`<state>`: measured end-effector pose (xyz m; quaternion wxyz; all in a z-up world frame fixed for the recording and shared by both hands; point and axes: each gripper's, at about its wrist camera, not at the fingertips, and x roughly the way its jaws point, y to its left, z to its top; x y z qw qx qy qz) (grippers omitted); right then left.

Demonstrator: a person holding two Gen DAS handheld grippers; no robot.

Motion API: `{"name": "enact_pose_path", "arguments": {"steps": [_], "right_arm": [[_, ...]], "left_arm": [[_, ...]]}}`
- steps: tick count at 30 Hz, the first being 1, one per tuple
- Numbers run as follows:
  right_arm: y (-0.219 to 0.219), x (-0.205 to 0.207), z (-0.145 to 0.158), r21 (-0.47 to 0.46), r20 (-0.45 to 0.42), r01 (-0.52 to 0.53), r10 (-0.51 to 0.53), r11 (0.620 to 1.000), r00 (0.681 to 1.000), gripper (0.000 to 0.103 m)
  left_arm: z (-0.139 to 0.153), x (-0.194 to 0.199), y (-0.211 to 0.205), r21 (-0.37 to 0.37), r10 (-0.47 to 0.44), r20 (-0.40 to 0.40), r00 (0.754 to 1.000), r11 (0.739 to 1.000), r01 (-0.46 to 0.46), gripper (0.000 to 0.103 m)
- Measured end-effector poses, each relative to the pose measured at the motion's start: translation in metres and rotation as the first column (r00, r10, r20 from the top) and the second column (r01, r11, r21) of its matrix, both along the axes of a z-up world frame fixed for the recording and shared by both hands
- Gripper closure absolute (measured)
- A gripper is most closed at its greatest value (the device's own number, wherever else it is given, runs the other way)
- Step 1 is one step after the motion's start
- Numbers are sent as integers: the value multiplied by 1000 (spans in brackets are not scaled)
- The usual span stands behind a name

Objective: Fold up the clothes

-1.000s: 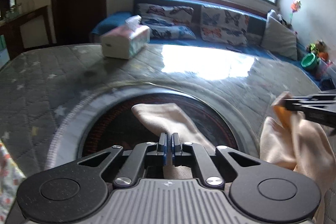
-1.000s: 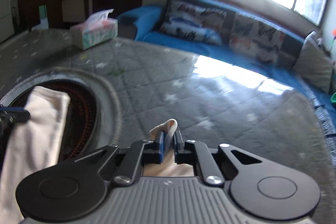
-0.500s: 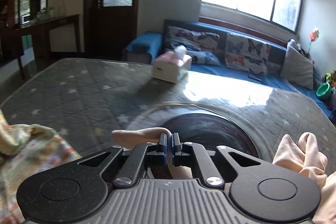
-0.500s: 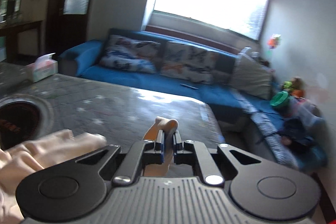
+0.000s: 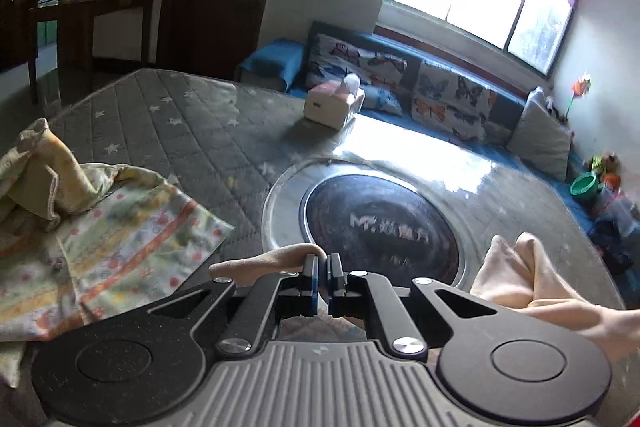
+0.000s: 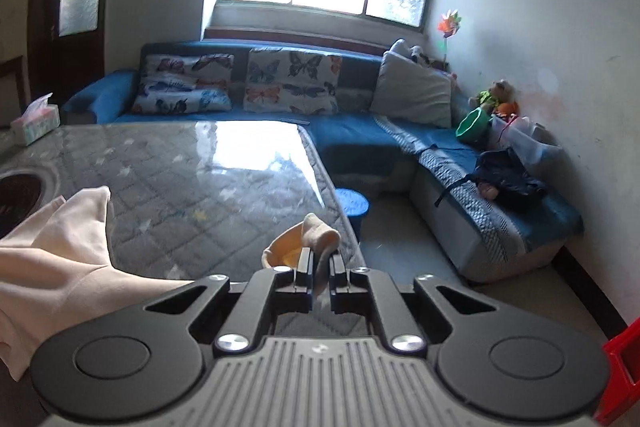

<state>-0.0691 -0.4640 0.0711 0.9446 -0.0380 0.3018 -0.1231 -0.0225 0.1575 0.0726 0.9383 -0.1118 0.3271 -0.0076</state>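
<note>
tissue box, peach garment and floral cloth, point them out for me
tissue box (image 5: 333,104), left wrist view, on its front side face
peach garment (image 6: 60,255), right wrist view, on the broad hanging panel
floral cloth (image 5: 120,247), left wrist view, on the flat printed part

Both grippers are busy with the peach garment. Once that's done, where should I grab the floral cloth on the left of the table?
Probably the free corner of the floral cloth that points toward the round inset. It lies flat on the table, so come in low from the inset side and slide one of the fingers under the edge. Avoid the bunched yellow heap.
</note>
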Motion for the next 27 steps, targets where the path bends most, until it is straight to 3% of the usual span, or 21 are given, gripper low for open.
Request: {"name": "enact_pose_path", "arguments": {"steps": [4, 7, 10, 13, 15, 18, 22, 25, 27], "right_arm": [[-1, -9, -2, -6, -42, 2, -3, 1000, 999, 95], [-2, -8, -7, -38, -71, 19, -22, 999, 997, 83], [-4, -6, -5, -70, -81, 40, -46, 997, 996, 82], [4, 3, 5, -85, -58, 7, -12, 996, 998, 81], [14, 15, 10, -42, -47, -66, 64, 997, 997, 80], [40, 42, 8, 38, -56, -198, 200, 979, 978, 80], [85, 86, 0, 114, -76, -364, 374, 924, 924, 78], [107, 113, -4, 162, -78, -424, 440, 891, 894, 73], [117, 132, -7, 201, -75, -439, 460, 876, 885, 72]], "left_arm": [[1, -4, -2, 113, -50, -8, 999, 992, 50, 98], [-3, -3, 3, 110, -40, -45, 998, 993, 44, 95], [-3, 1, 2, 126, -33, -48, 998, 991, 39, 85], [-5, 14, -17, 122, -95, -56, 994, 987, 101, 79], [-7, 27, -40, 111, -162, -58, 985, 980, 168, 77], [-13, 49, -84, 100, -273, -69, 959, 955, 279, 75], [-20, 76, -138, 95, -385, -95, 918, 914, 394, 75], [-27, 97, -174, 91, -456, -108, 883, 880, 466, 74], [-33, 109, -195, 91, -496, -116, 860, 857, 507, 69]]}}
